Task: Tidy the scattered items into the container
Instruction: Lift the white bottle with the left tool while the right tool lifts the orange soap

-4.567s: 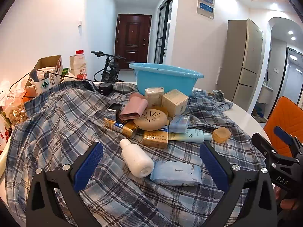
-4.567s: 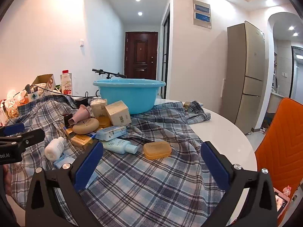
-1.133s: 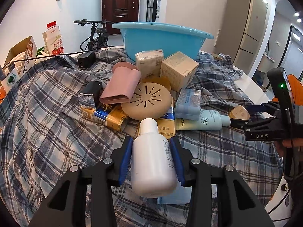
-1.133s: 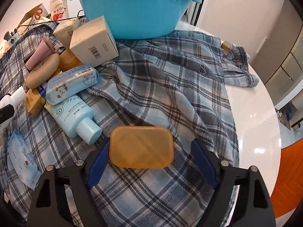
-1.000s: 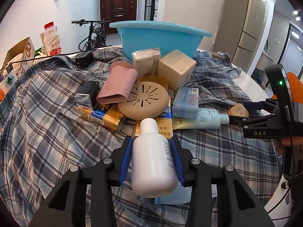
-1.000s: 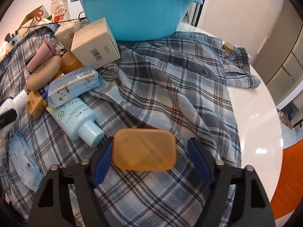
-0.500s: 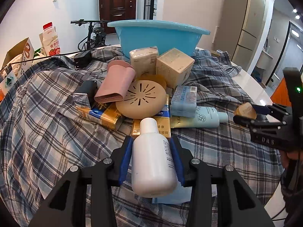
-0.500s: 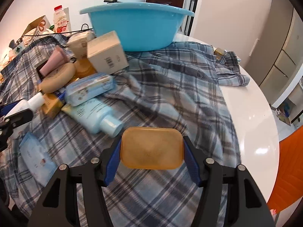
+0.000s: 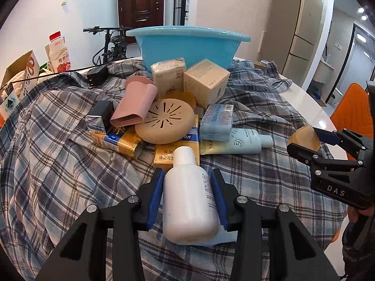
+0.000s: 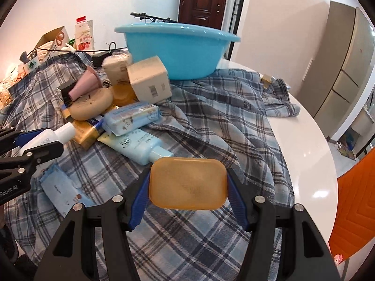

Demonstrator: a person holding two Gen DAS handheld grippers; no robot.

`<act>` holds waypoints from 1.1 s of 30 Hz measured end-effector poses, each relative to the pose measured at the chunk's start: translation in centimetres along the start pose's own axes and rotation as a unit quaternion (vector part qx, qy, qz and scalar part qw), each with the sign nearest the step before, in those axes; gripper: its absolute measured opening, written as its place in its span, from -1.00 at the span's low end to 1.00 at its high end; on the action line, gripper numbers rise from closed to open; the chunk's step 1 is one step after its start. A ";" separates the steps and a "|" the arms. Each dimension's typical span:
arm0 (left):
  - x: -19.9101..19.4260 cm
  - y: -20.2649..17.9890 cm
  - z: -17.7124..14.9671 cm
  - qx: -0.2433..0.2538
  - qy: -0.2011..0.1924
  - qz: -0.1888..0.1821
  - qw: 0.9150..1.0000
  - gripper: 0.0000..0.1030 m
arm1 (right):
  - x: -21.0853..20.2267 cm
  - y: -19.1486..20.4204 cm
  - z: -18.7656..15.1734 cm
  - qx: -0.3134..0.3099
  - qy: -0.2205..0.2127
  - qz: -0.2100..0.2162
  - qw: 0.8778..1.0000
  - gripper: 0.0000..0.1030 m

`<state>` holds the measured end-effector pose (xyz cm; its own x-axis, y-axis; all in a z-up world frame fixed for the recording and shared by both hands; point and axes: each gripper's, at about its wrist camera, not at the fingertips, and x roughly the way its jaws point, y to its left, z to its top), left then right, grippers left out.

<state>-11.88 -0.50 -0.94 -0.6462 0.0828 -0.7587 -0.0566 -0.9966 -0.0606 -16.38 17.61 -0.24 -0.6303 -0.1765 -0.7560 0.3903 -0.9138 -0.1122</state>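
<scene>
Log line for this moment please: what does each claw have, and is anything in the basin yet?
left claw: shut on white bottle | right claw: shut on amber soap | blue basin: inside unseen

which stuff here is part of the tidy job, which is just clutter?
Job:
blue basin
white bottle, in left gripper
amber soap, in right gripper
sunscreen tube
pink tube
beige box

Clutter:
milk carton
bicycle
plaid cloth

"50" on tube [image 9: 236, 143]; "DAS" on right tool [image 9: 304, 141]
</scene>
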 end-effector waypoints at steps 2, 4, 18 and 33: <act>-0.2 0.0 0.0 -0.001 -0.002 0.001 1.000 -0.17 | -0.4 0.4 0.1 -0.003 -0.005 0.002 1.000 0.17; -0.4 0.0 0.1 -0.001 -0.004 0.002 1.000 -0.17 | -0.6 0.6 0.2 -0.006 -0.010 0.004 1.000 0.17; -1.7 -0.2 0.6 0.005 -0.018 0.004 1.000 -0.27 | -1.9 1.4 0.8 -0.007 -0.034 0.013 0.999 0.17; -0.7 1.3 -0.8 -0.006 0.008 0.024 1.000 0.13 | -1.3 1.2 0.6 -0.002 -0.027 0.023 0.999 0.17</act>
<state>-10.88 -1.84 -0.98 -0.6362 0.0356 -0.7707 -0.0164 -0.9993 -0.0326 -15.50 16.54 1.05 -0.6470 -0.2382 -0.7243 0.4229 -0.9026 -0.0809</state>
